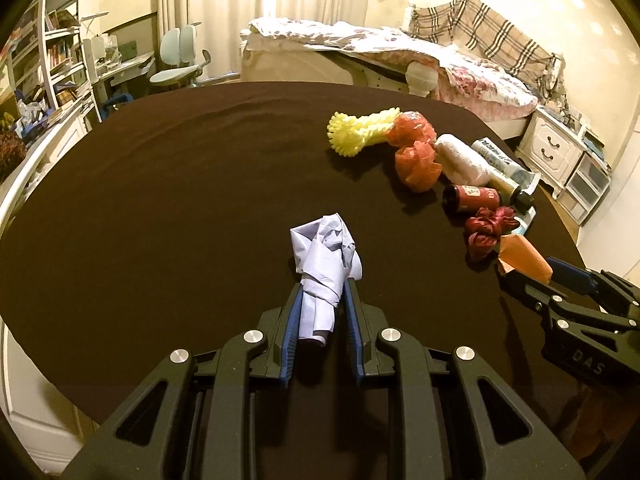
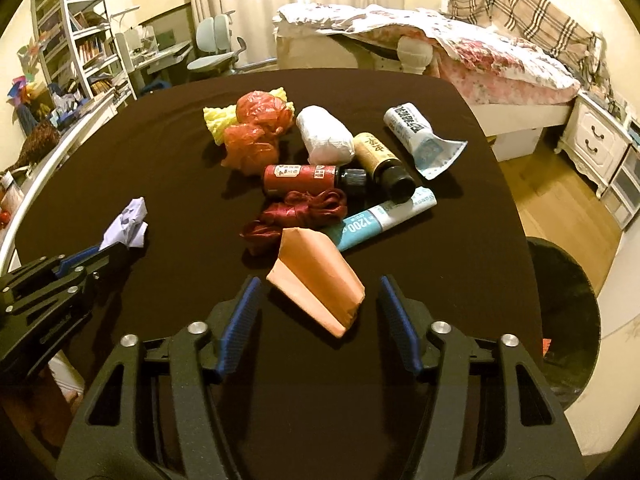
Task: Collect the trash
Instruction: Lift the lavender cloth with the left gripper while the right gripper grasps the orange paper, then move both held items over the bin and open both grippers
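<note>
My left gripper (image 1: 322,282) is shut on a crumpled white paper wad (image 1: 326,256), held over the dark table (image 1: 180,184); it also shows in the right wrist view (image 2: 128,224). My right gripper (image 2: 318,282) is open, its blue pads either side of a folded orange paper (image 2: 316,276) lying on the table. Beyond it lies a pile: dark red ribbon (image 2: 296,212), red bottle (image 2: 304,179), gold bottle (image 2: 382,162), blue-white tube (image 2: 384,220), white wrapped roll (image 2: 326,136), orange plastic bags (image 2: 256,132), yellow foam net (image 1: 360,130).
A round dark bin (image 2: 560,320) stands on the floor right of the table. A bed (image 2: 480,52) lies behind, a white nightstand (image 2: 596,144) at the right, shelves, desk and chair (image 2: 216,48) at the left.
</note>
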Action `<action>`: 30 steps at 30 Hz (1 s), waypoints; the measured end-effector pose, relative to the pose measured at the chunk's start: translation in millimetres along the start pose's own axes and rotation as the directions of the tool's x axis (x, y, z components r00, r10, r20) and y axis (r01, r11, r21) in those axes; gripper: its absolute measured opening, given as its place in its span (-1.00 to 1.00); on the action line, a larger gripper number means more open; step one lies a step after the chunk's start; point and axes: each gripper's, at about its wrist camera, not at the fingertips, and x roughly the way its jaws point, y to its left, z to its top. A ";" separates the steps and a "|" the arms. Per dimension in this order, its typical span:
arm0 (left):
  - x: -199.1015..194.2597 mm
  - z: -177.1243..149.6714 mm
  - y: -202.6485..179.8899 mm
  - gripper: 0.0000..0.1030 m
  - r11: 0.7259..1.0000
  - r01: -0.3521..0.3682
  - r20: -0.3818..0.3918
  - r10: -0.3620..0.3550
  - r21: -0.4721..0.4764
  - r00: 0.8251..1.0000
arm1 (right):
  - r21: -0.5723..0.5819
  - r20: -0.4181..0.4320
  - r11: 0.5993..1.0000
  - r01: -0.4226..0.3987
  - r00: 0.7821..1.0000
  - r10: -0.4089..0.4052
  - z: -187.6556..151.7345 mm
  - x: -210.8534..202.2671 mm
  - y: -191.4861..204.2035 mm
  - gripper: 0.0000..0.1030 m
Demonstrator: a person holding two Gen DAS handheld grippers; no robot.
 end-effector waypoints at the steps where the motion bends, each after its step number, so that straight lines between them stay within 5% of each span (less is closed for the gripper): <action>1: -0.1 -0.3 0.3 -0.56 1.000 0.000 0.000 0.000 -0.001 1.000 | -0.006 0.003 1.000 0.007 1.000 -0.007 -0.7 0.2 0.5 -0.18; 5: -0.1 -1.6 1.3 -0.56 1.000 0.002 0.002 -0.002 -0.003 1.000 | -0.005 0.009 1.000 -0.005 1.000 0.005 -3.2 -3.0 -0.6 -0.43; 18: -11.7 -0.6 -9.5 -0.56 0.999 0.038 0.025 -0.038 0.007 0.999 | 0.051 0.047 0.999 -0.003 0.999 0.000 -11.0 -24.0 -16.5 -0.47; 30: -23.3 4.2 -62.4 -0.56 0.986 0.137 0.051 -0.142 0.092 0.989 | 0.167 0.101 0.984 0.066 0.991 -0.084 -13.9 -54.3 -68.1 -0.47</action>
